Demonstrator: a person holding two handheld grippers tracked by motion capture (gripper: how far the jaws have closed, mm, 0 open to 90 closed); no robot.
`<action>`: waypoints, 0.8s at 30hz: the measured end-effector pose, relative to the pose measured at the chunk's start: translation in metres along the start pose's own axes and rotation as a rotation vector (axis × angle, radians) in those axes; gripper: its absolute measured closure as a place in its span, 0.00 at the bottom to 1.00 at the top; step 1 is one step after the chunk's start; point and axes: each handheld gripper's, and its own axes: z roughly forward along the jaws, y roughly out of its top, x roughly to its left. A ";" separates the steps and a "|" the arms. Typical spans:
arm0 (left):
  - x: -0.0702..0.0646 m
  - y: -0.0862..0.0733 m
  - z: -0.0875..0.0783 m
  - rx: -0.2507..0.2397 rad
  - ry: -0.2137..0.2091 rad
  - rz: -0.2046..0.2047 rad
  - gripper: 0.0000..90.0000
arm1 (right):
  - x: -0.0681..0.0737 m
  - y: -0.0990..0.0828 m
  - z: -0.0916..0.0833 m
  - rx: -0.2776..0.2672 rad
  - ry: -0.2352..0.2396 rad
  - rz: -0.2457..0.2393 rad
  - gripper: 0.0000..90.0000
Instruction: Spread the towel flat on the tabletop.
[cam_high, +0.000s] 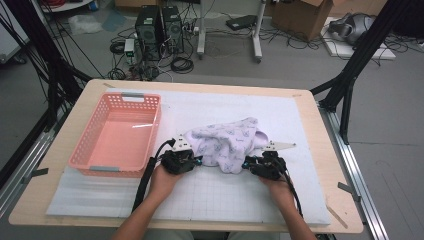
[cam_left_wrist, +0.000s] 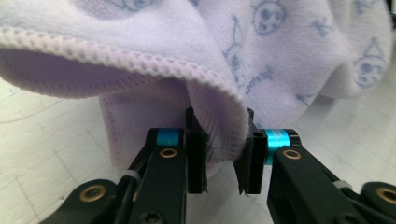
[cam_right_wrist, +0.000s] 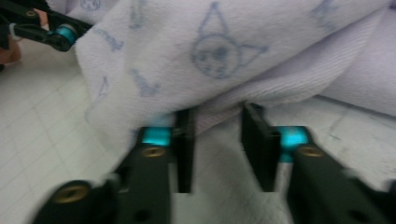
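**Two grippers took hold of a crumpled cloth beside a pink basket**

While a person sat at a wooden table (cam_high: 320, 150) covered by a white gridded mat (cam_high: 225, 195), each hand held a black two-jaw gripper against the near edge of a lilac cloth (cam_high: 227, 142). It lay crumpled in a loose heap near the middle of the mat, printed with small blue cartoon faces and letters.

At the cloth's left side, the left gripper (cam_high: 192, 161) had its jaws pinched on a stitched hem. In the left gripper view, a fold of that hem (cam_left_wrist: 219, 135) was squeezed between the two pads, so the grip looked firm. At the cloth's right side, the right gripper (cam_high: 250, 162) met the edge low to the mat. In the right gripper view, blurred by motion, its jaws (cam_right_wrist: 219, 144) stood apart with the cloth's edge draped at their tips and bare mat showing in the gap; they had not yet clamped on fabric.

Holding two separated points along one edge probably served to lift the cloth and spread it out, either for folding or for carrying it sideways.

A pink plastic basket (cam_high: 145, 102) with lattice walls sat on the mat's left part, well apart from the cloth. Nothing lay inside it. Its nearness suggested it was where the cloth would go.

Beyond the table, computer towers (cam_high: 160, 27), cables and cardboard boxes (cam_high: 305, 15) stood on the floor.
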 end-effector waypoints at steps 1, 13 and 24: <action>-0.001 0.001 -0.004 -0.004 -0.013 0.005 0.86 | 0.001 0.000 -0.001 -0.004 0.017 0.002 0.99; -0.015 0.003 -0.025 -0.073 -0.077 0.011 0.86 | 0.002 0.001 -0.035 -0.071 -0.063 0.010 0.60; -0.015 -0.005 -0.022 -0.075 -0.088 -0.010 0.86 | 0.012 0.000 -0.007 0.019 0.010 0.001 0.99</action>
